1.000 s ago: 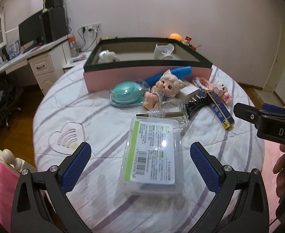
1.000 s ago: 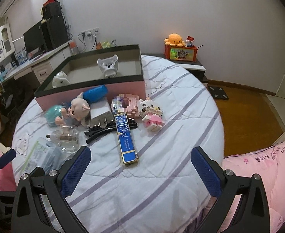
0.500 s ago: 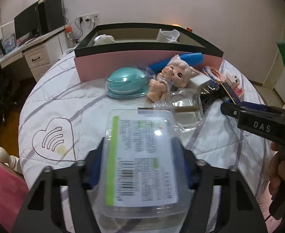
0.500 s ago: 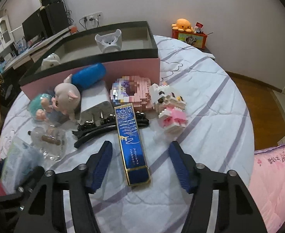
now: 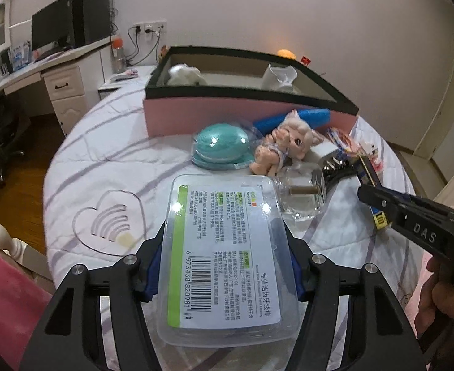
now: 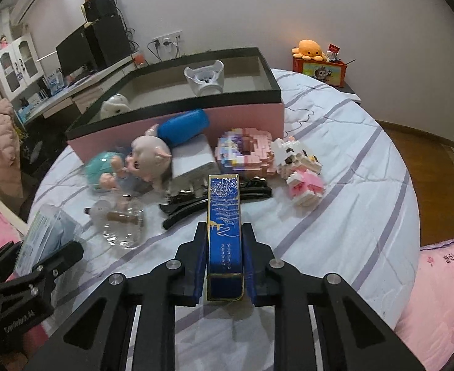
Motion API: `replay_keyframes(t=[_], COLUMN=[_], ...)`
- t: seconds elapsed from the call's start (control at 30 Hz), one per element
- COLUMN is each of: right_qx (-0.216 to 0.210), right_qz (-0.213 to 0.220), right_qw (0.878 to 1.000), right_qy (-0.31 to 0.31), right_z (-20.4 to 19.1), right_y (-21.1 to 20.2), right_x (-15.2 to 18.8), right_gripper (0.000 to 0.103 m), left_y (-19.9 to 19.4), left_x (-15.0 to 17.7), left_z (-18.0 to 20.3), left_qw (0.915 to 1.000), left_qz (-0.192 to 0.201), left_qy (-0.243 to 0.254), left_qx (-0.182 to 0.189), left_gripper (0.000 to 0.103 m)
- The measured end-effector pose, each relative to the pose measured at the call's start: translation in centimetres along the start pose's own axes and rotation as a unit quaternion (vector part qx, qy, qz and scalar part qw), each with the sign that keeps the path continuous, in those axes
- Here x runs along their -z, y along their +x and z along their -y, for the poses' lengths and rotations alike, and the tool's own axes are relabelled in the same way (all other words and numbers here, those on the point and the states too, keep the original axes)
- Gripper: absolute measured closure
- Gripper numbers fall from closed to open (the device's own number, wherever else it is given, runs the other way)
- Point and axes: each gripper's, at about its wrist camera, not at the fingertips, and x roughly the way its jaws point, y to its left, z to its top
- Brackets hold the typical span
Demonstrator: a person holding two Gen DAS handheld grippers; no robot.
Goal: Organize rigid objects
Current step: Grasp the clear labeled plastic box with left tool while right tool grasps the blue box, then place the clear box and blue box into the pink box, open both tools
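My left gripper (image 5: 223,262) is shut on a clear plastic box (image 5: 227,241) with a green-and-white label, its blue pads pressed on both long sides. That box (image 6: 44,232) and the left gripper show at the lower left of the right wrist view. My right gripper (image 6: 223,241) is closing tight on a long blue box (image 6: 223,204), pads against both its sides; the box's far end rests over black hair clips (image 6: 196,207). In the left wrist view the right gripper (image 5: 369,194) holds the blue box (image 5: 370,174) at the right. A pink storage box (image 6: 242,114) with a black rim stands behind.
On the striped round tablecloth (image 6: 335,216) lie a teal dome (image 5: 220,145), a doll (image 5: 288,142), a glass bottle (image 5: 304,191), a white charger (image 6: 192,157), a blue cylinder (image 6: 183,126) and two brick toys (image 6: 301,170). The storage box holds two white items. A desk stands at the left.
Both grippers went from wide open to shut. The left closed on the plastic box, now nearer the camera. The right moved forward and down over the blue box and closed on it.
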Motion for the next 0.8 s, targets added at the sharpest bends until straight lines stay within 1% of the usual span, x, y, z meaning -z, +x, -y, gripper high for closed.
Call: replay_keyframes(t=[0.13,0.27,0.37,0.57,0.67,0.73,0.8], right_qx=[-0.013,-0.027,-0.036,-0.036,-0.039,-0.038,-0.046], right_qz=[0.012,0.032,0.051,0.093,0.104,0.106,0.103], right_qw=[1.0,0.999,0.998,0.994,0.992,0.992,0.992], right_qy=[-0.004,-0.015,-0.026,-0.054,-0.06,-0.062,-0.059], right_z=[-0.6,-1.5,-2.3,-3.4,-3.8,-3.9,-3.8], right_y=[-1.4,-3.1,-4.2,-5.0,-4.6,-3.8,-2.6], right_x=[-0.5,-2.0,-3.9,-9.0,-11.6,-13.1,-14.7], right_gripper=[0.082,0.082,0.082,0.082,0.082,0.082,0.082], left_y=[-1.1,-2.2,-2.9,-3.9,-3.4,-2.7,-1.7], left_x=[-1.1,-3.7,-5.9,-11.3,-13.6,-15.2,-16.9], left_z=[-0.3,-0.7,-0.9,-0.7,-0.7,-0.8,-0.6], left_qw=[0.9999,0.9991,0.998,0.9932,0.9918,0.9918,0.9916], left_qz=[0.015,0.042,0.063,0.115,0.127,0.127,0.129], left_qy=[-0.001,0.003,0.003,0.013,0.01,0.007,0.009], left_qx=[0.0,-0.004,-0.006,-0.013,-0.013,-0.01,-0.01], left_gripper=[0.04,0.04,0.04,0.04,0.04,0.04,0.04])
